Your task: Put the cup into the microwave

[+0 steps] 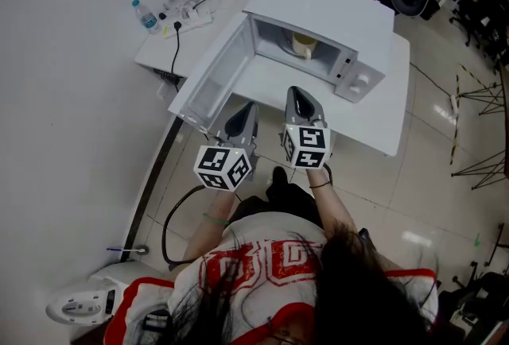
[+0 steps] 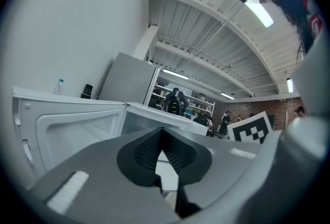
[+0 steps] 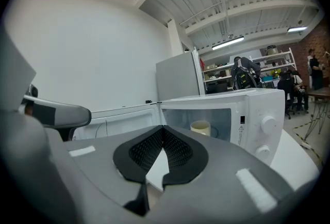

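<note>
The cream cup (image 3: 200, 127) stood upright inside the white microwave (image 1: 334, 13), whose door (image 1: 213, 77) hung wide open to the left. We judged the cup light, rigid and smooth-walled, perhaps breakable, and best pinched across its side wall just under the rim. We could not make out a handle. Our left gripper (image 2: 162, 131) and right gripper (image 3: 163, 129) hovered side by side in front of the microwave, well apart from the cup. Both had their jaws pressed together at the tips, holding nothing and touching nothing.
</note>
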Motion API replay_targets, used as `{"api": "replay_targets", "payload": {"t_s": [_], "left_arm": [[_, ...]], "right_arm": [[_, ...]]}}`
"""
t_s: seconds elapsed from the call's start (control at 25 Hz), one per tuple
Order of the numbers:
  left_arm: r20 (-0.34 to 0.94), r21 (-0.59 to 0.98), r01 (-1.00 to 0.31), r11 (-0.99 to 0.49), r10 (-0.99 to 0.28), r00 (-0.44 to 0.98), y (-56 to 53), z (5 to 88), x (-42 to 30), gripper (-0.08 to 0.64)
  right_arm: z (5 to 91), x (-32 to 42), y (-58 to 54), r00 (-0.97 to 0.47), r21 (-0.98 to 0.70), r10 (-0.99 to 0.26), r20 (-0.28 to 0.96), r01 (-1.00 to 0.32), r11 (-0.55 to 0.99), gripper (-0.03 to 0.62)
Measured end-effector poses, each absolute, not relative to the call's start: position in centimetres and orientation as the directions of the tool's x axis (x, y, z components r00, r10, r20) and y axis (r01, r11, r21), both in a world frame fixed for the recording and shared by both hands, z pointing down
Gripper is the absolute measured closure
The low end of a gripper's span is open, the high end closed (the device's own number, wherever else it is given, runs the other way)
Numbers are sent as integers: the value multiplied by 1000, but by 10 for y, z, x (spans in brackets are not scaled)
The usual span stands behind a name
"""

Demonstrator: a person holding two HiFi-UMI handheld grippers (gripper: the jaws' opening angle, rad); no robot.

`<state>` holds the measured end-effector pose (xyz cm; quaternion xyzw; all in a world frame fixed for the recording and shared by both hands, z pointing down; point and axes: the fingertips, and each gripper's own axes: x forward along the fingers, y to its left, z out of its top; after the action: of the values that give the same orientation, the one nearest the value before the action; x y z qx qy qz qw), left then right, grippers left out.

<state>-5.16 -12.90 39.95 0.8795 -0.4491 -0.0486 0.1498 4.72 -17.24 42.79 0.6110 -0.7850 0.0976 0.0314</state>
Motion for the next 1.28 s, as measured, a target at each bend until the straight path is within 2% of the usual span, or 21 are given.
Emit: {"api": "replay_targets", "payload": {"t_s": [0.68, 1.28], "left_arm": [[40, 359, -769, -529, -814, 579, -48, 406, -68, 561], [17, 335, -773, -539, -817, 577, -45, 389, -40, 561]], "right_arm": [[417, 18, -73, -302, -105, -937, 175, -952, 288, 591], [407, 38, -65, -326, -98, -929, 175, -945, 313, 591]]}}
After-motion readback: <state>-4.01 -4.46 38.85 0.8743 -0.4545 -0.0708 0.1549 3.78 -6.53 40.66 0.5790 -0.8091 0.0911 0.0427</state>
